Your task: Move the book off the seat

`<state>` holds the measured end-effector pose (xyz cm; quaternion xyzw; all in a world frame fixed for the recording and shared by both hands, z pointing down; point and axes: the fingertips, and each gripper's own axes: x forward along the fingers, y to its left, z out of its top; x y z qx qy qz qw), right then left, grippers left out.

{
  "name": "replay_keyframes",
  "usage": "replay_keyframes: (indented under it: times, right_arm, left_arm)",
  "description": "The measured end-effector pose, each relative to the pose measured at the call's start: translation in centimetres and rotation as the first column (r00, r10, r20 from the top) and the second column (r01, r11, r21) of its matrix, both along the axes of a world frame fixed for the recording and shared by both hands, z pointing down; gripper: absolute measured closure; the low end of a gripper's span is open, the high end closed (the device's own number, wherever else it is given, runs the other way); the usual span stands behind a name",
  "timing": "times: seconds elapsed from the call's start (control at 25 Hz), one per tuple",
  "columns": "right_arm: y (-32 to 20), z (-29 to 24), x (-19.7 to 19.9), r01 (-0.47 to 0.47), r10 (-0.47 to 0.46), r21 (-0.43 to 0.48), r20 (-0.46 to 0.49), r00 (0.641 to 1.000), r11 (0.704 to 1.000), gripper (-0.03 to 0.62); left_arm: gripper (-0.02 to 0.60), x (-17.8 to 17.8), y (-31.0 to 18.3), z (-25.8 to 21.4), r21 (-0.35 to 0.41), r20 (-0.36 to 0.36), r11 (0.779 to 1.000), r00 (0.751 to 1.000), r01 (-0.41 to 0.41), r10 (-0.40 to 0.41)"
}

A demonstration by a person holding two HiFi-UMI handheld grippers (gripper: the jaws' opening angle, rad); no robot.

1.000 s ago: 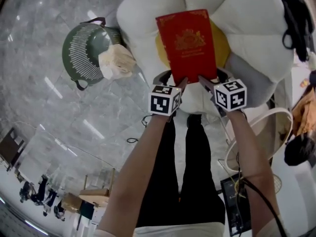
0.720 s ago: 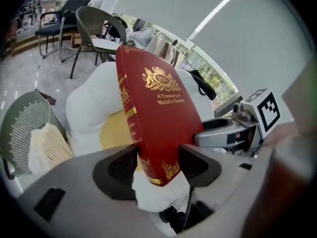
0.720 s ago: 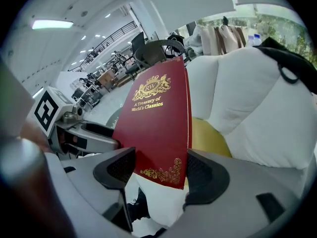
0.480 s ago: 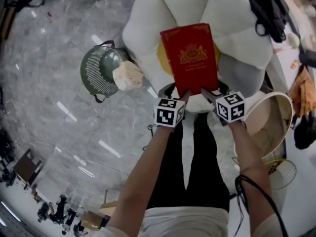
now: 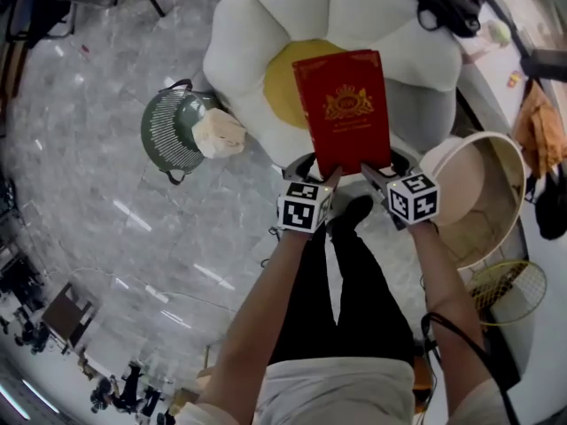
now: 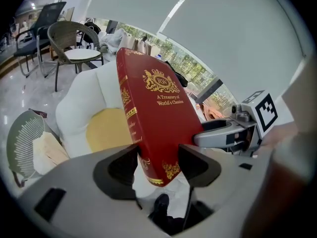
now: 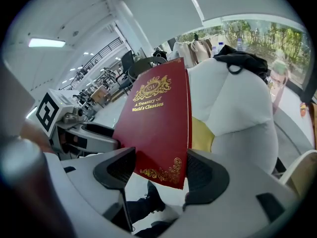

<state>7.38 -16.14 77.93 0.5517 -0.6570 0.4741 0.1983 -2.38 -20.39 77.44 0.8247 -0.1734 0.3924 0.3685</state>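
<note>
On the floor at far left sits a green basket (image 5: 173, 131) with a pale crumpled wad (image 5: 217, 133) in it, just beside the white flower-shaped seat (image 5: 257, 34). The left claw (image 5: 330, 177) is spread wide but clamped across the thickness of the red book (image 5: 344, 104) at its near spine-side corner. The right claw (image 5: 367, 170) has closed on the other near corner. The book is tipped up and looks lifted clear of the seat's yellow centre, though it hangs above it. To the right a beige tub (image 5: 509, 162) stands close by the seat.

Both grips hold only the bottom edge, so the heavy far end could droop or twist. It seems best to keep the two claws level and moving together. The book should come back toward the body, then go down on bare floor, away from the basket and the tub.

The head view alone shows where the floor is open. Only the two gripper views show how shallow the bite is, with just the gilt corners between the jaws. The left gripper view also shows the spine.
</note>
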Motion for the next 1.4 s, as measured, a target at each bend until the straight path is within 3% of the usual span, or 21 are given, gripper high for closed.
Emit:
replay_keyframes:
  times: [0.36, 0.72, 1.08, 1.24, 1.4]
  right_arm:
    - [9.6, -2.9, 4.3, -0.122, 0.122, 0.009, -0.003, 0.992, 0.992, 0.275]
    - [18.3, -3.5, 8.1, -0.287, 0.287, -0.004, 0.003, 0.958, 0.958, 0.275]
    - [26.1, -2.2, 12.0, -0.452, 0.452, -0.027, 0.022, 0.892, 0.892, 0.275]
    - [29.7, -1.2, 13.7, -0.525, 0.526, -0.034, 0.023, 0.850, 0.850, 0.275]
    - [33.6, 0.9, 14.9, -0.606, 0.607, -0.042, 0.025, 0.794, 0.794, 0.275]
  left_arm:
    - [0.324, 4.8, 8.4, -2.8, 0.007, -0.006, 0.991, 0.991, -0.133, 0.133]
    - [0.324, 10.0, 15.4, -3.7, 0.010, -0.016, 0.956, 0.956, -0.293, 0.293]
    - [0.324, 15.3, 21.8, -2.2, 0.002, -0.030, 0.893, 0.893, -0.449, 0.449]
    - [0.324, 18.0, 24.9, -1.5, 0.003, -0.041, 0.849, 0.848, -0.528, 0.528]
    - [0.324, 20.0, 28.2, 0.8, 0.005, -0.029, 0.790, 0.790, -0.613, 0.612]
